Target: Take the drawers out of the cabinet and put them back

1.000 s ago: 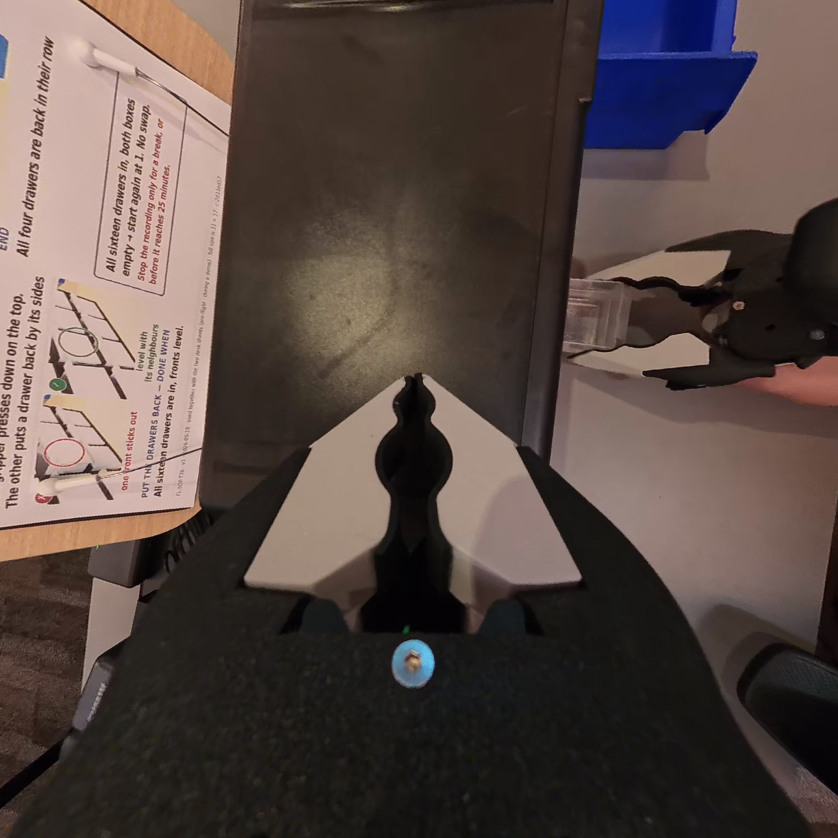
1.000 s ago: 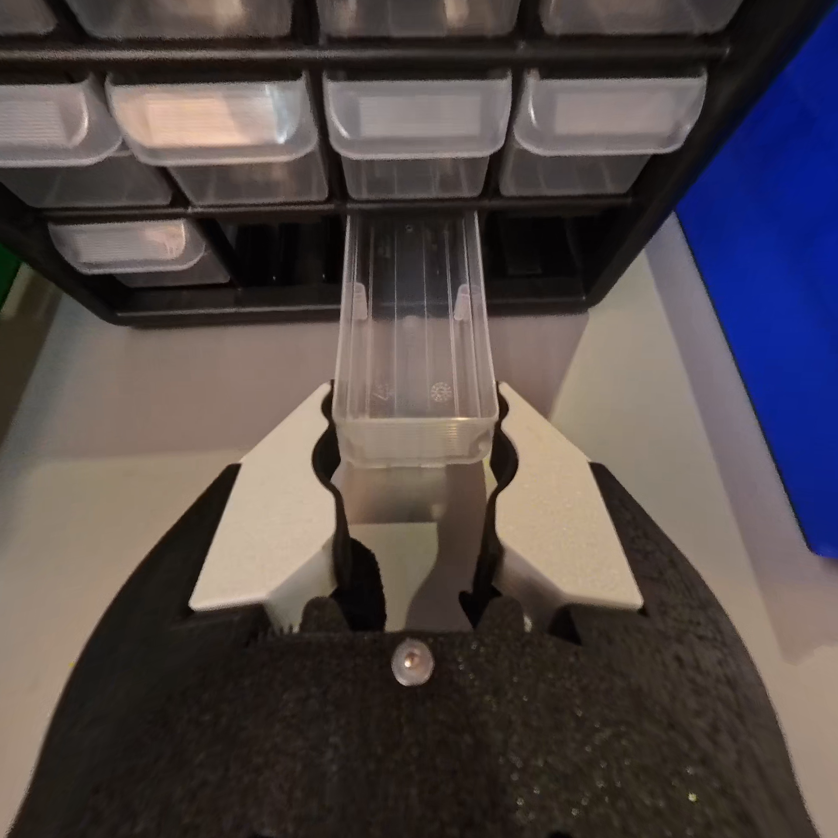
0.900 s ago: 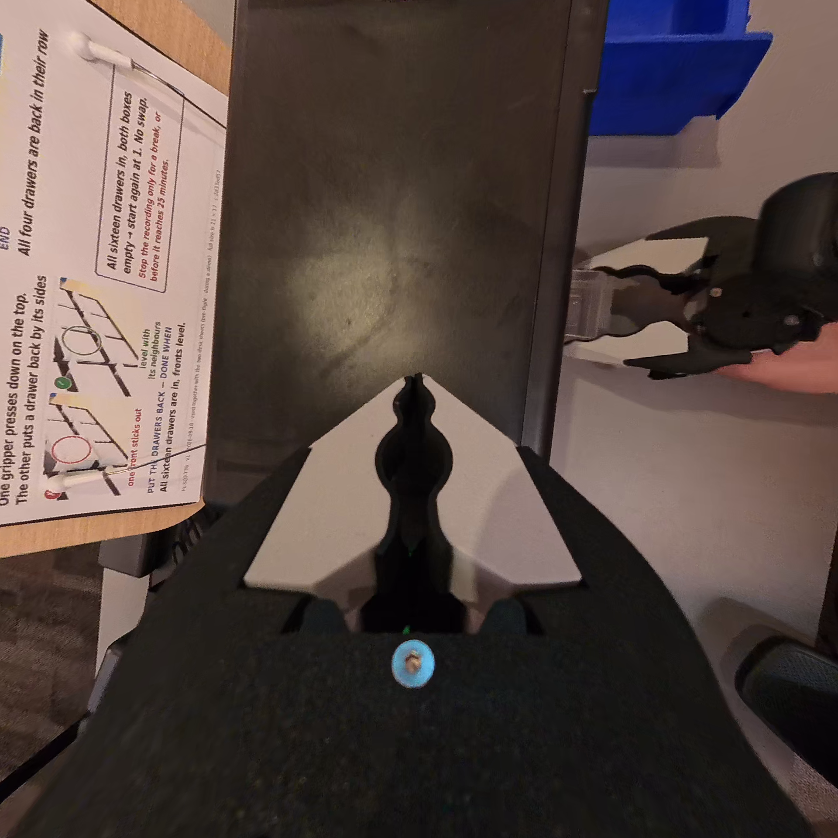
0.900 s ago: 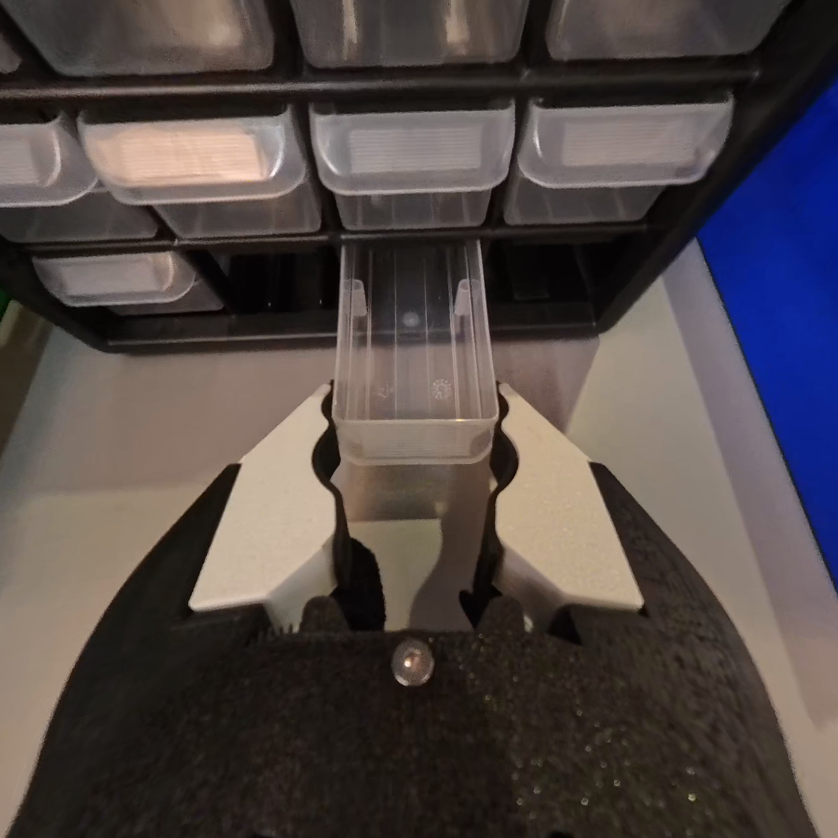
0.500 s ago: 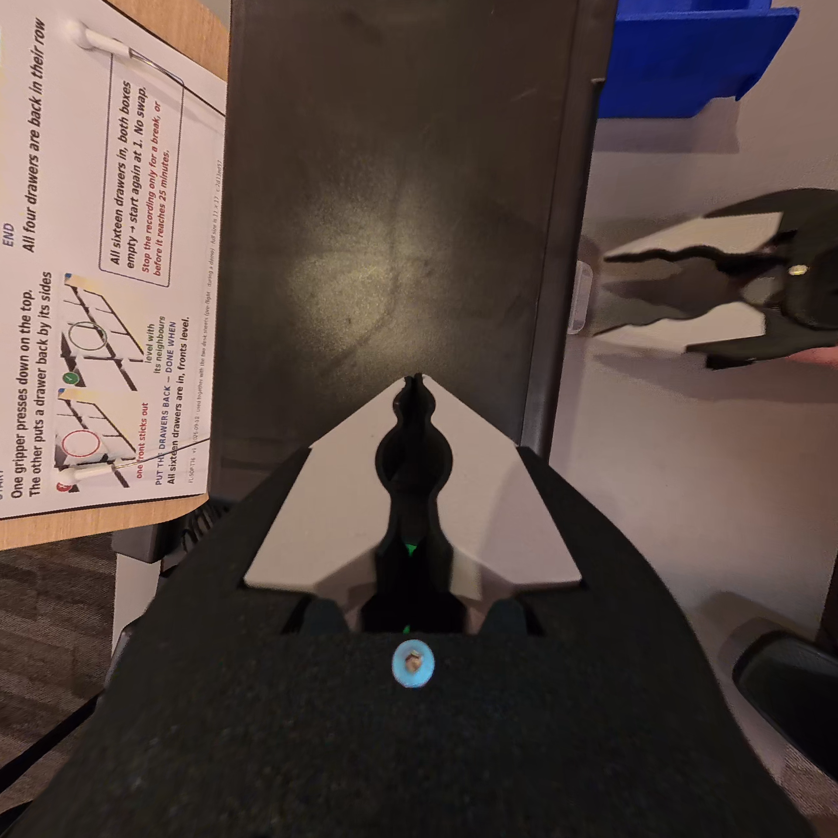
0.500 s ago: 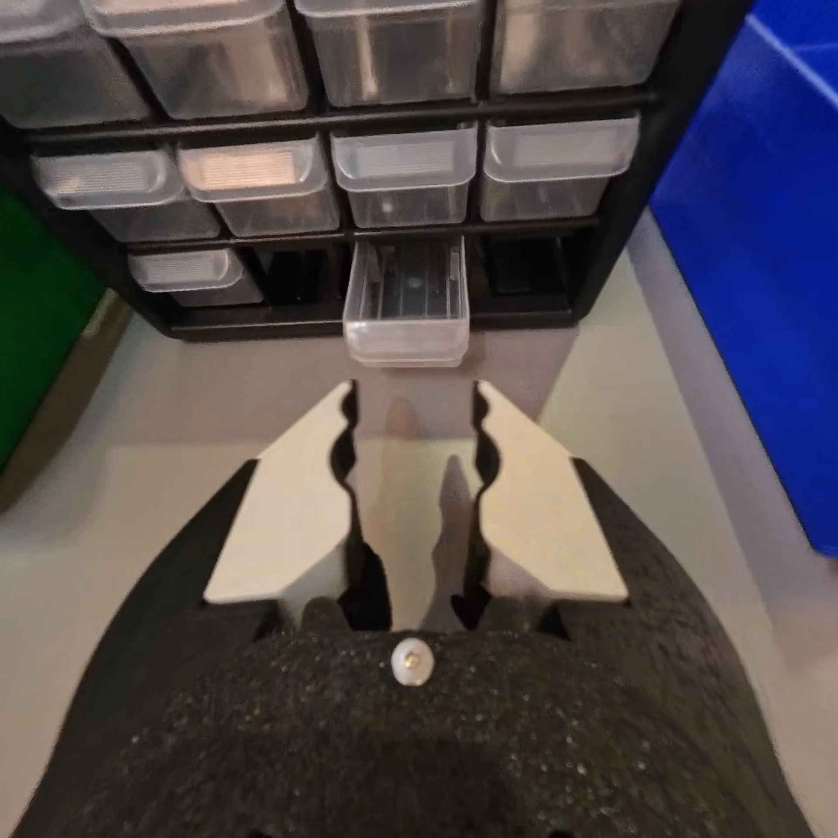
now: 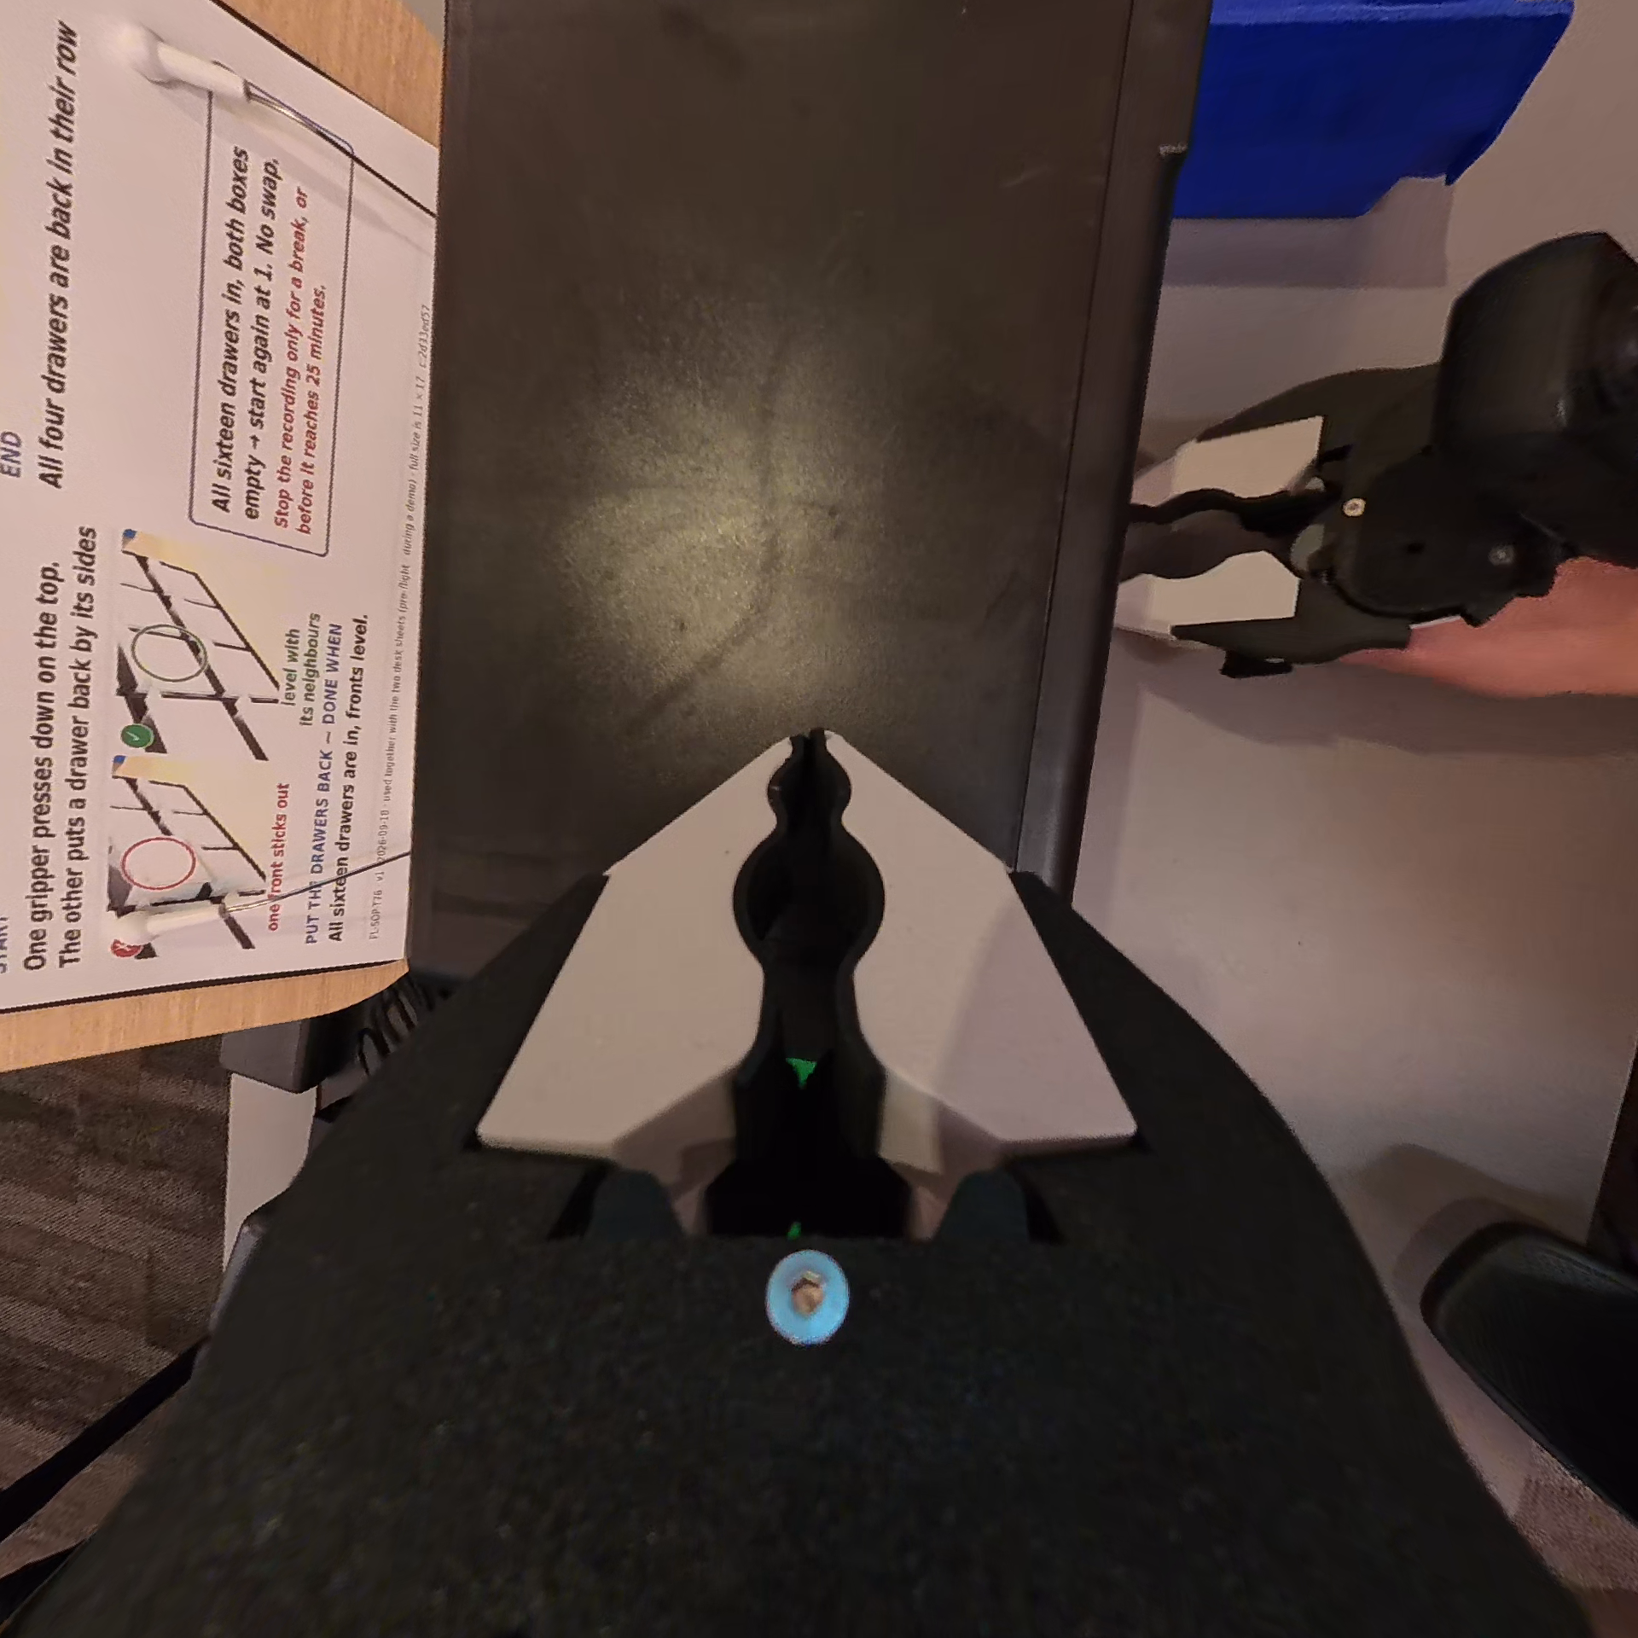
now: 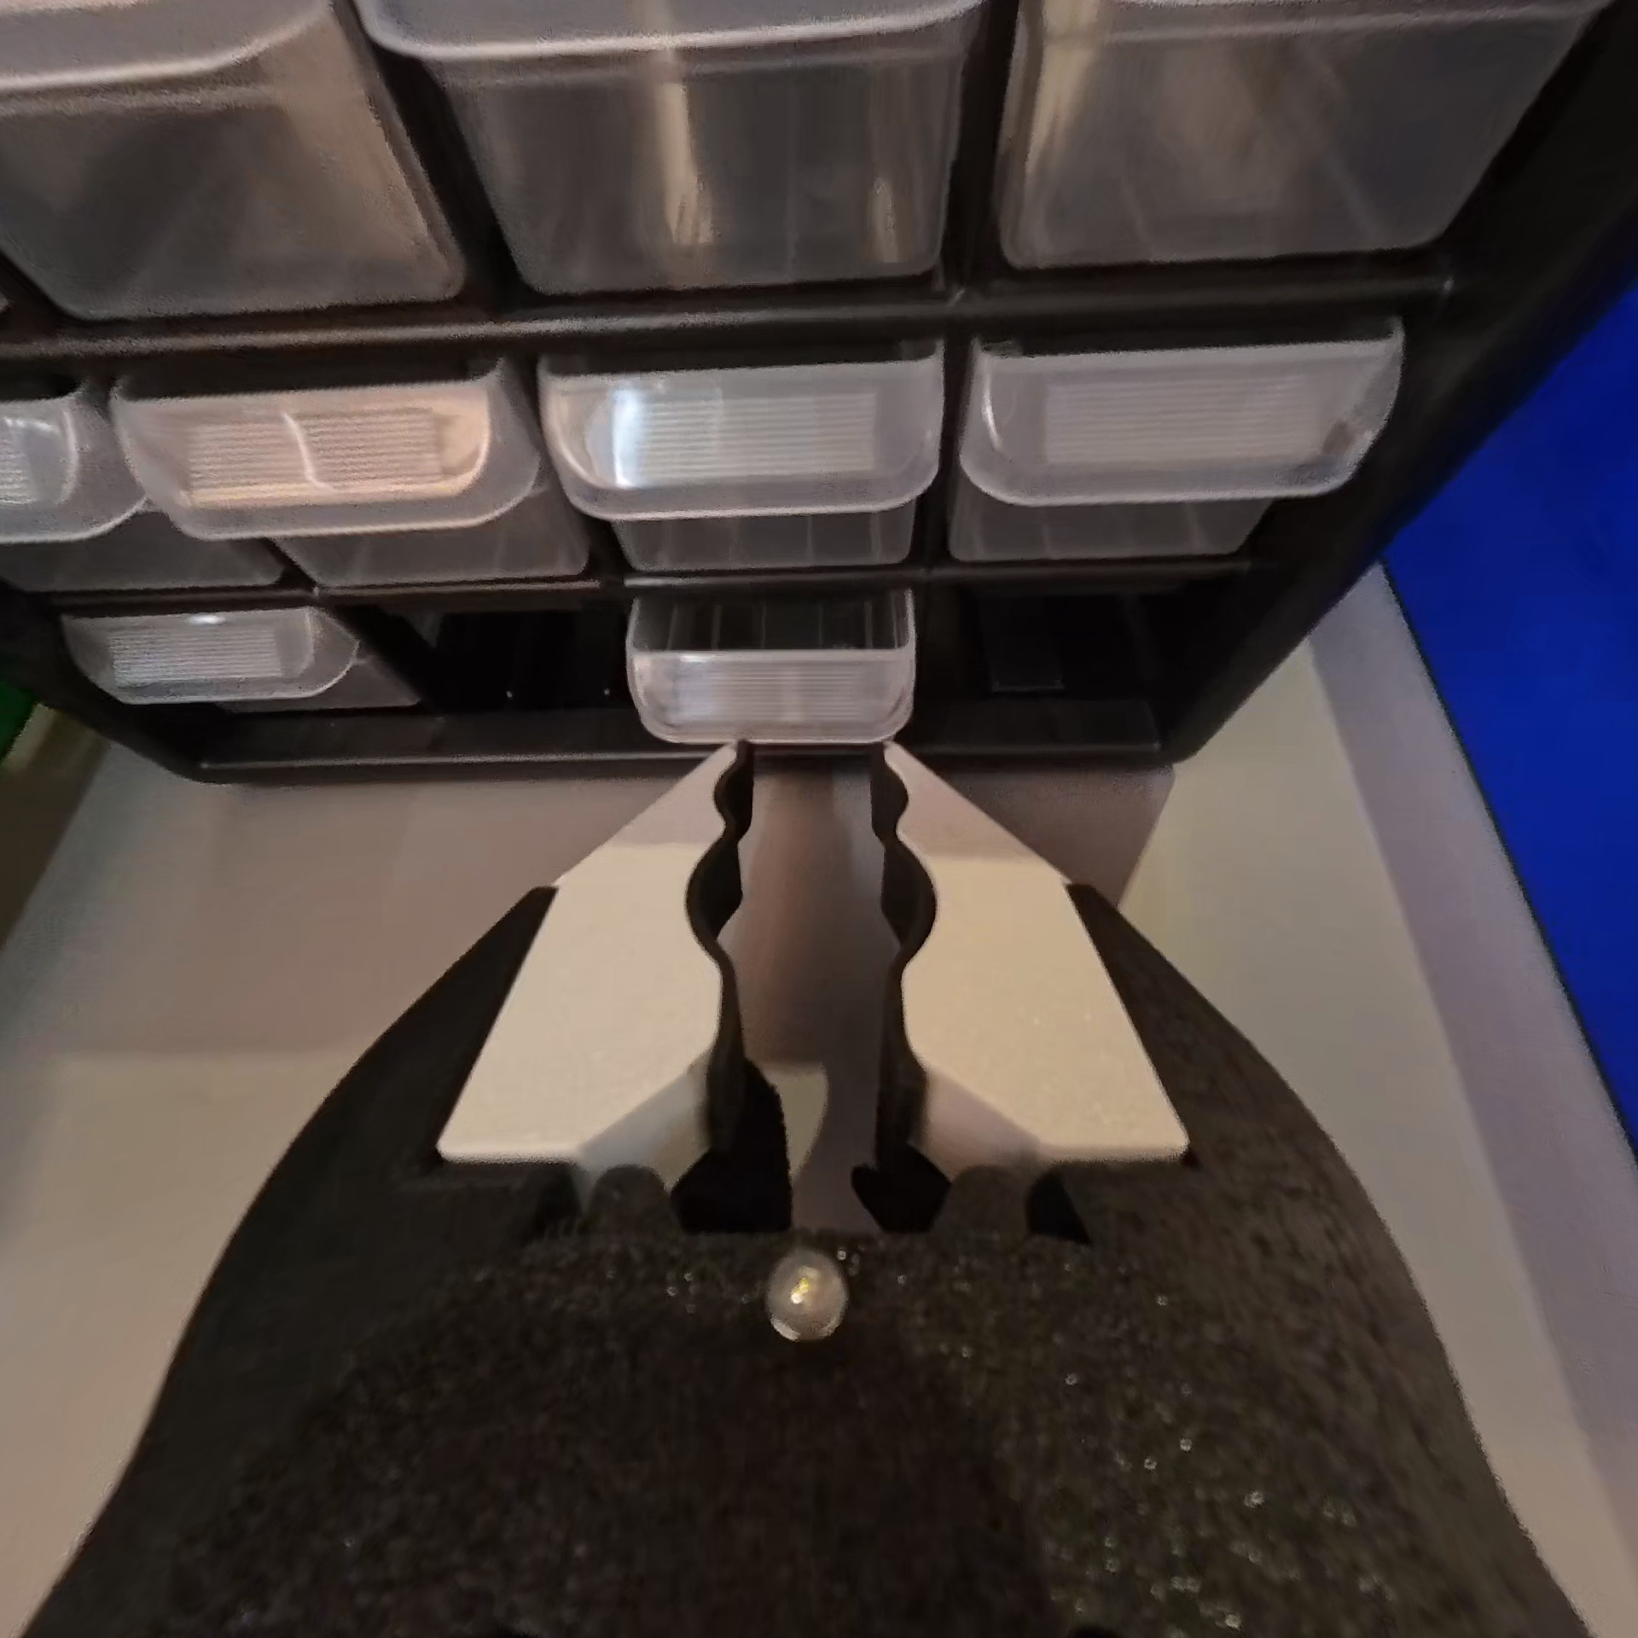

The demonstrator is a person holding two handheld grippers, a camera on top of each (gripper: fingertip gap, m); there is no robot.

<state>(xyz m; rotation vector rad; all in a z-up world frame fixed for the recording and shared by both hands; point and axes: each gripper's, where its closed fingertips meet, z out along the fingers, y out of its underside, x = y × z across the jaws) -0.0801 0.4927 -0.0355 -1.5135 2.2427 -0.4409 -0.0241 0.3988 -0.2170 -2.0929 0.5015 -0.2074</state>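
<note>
the small clear plastic drawer (image 8: 769, 678) sits nearly home in the third slot of the bottom row of the black plastic drawer cabinet (image 8: 1312, 709), its front proud of the frame. the right gripper (image 8: 814, 753) is released, fingertips apart and set against the drawer's front lip, apparently to nudge it flush rather than grip it. the left gripper (image 7: 808, 737) is clenched on nothing, tips pressed to the cabinet's flat black top (image 7: 780, 372), probably steadying it against the push. dark empty slots flank the drawer. a blue plastic bin (image 8: 1533, 674) stands just right of the cabinet, a printed paper sheet (image 7: 204, 496) lies left; nothing blocks the push.
</note>
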